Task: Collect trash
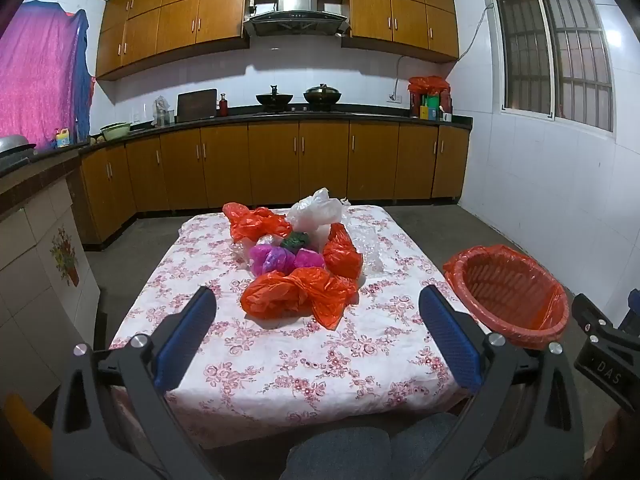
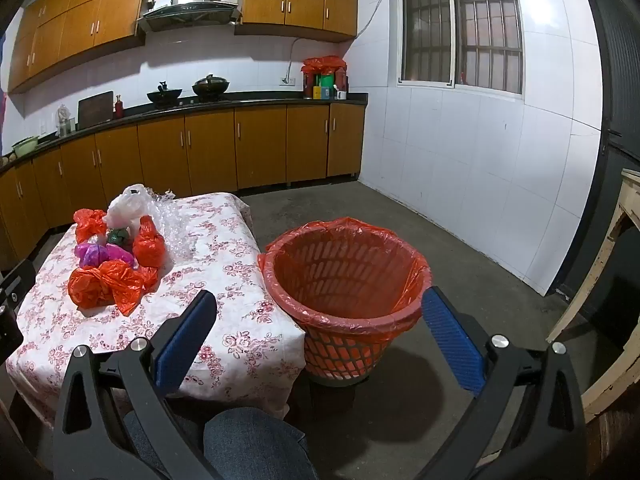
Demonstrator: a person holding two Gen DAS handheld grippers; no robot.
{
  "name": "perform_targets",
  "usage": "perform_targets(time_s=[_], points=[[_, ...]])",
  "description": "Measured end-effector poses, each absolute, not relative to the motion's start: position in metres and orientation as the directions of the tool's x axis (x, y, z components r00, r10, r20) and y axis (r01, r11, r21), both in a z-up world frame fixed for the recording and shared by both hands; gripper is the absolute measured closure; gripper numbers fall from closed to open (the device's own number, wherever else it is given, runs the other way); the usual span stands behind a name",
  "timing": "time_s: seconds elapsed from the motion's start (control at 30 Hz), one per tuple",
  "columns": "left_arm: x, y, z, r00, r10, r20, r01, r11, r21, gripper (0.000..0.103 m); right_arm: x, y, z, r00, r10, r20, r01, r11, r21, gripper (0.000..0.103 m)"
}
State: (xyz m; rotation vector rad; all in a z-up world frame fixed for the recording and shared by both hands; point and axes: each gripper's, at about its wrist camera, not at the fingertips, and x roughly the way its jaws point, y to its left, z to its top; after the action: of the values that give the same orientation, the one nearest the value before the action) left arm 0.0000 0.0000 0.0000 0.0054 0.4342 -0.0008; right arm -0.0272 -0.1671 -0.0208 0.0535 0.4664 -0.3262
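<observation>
A pile of crumpled plastic bags lies on a table with a flowered cloth (image 1: 280,360): a large orange bag (image 1: 296,294) at the front, pink and purple bags (image 1: 280,260), more orange bags (image 1: 340,256), a white bag (image 1: 316,210) and clear wrap (image 1: 368,248). The pile also shows in the right wrist view (image 2: 108,280). A red basket lined with an orange bag (image 2: 344,280) stands on the floor right of the table (image 1: 508,292). My left gripper (image 1: 316,300) is open and empty, short of the front orange bag. My right gripper (image 2: 320,304) is open and empty, before the basket.
Kitchen cabinets and a dark counter (image 1: 280,114) with pots run along the far wall. A tiled wall with a window (image 2: 460,28) is on the right. A wooden frame (image 2: 612,264) stands at the far right. The person's knees (image 1: 360,452) are below the table's near edge.
</observation>
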Motion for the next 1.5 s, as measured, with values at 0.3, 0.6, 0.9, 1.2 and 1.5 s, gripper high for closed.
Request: perform_targets(time_s=[0.3, 0.6, 0.9, 1.2, 1.5], points=[[-0.0001, 0.0001, 0.0000, 0.908, -0.001, -0.419, 0.002, 1.000, 0.004, 0.004, -0.0268, -0.1669, -0.0209, 0.843, -0.298, -0.448, 0.321, 0.947, -0.025, 0.002], [-0.0004, 0.0007, 0.0004, 0.908, -0.001, -0.420, 0.003, 1.000, 0.004, 0.004, -0.0264, -0.1672, -0.0209, 0.843, -0.297, -0.448, 0.321, 0.947, -0.025, 0.002], [-0.0002, 0.0000, 0.0000, 0.907, -0.001, -0.420, 0.002, 1.000, 0.004, 0.004, -0.0260, -0.1667, -0.0205, 0.843, -0.298, -0.448, 0.319, 0.947, -0.028, 0.002], [-0.0002, 0.0000, -0.0001, 0.907, -0.001, -0.421, 0.003, 1.000, 0.004, 0.004, -0.0250, -0.1656, -0.0203, 0.843, -0.298, -0.448, 0.321, 0.947, -0.027, 0.002], [-0.0006, 0.0002, 0.0002, 0.907, 0.000, -0.422, 0.003, 1.000, 0.005, 0.004, -0.0252, -0.1670, -0.0206, 0.842, -0.300, -0.449, 0.322, 0.946, -0.027, 0.002]])
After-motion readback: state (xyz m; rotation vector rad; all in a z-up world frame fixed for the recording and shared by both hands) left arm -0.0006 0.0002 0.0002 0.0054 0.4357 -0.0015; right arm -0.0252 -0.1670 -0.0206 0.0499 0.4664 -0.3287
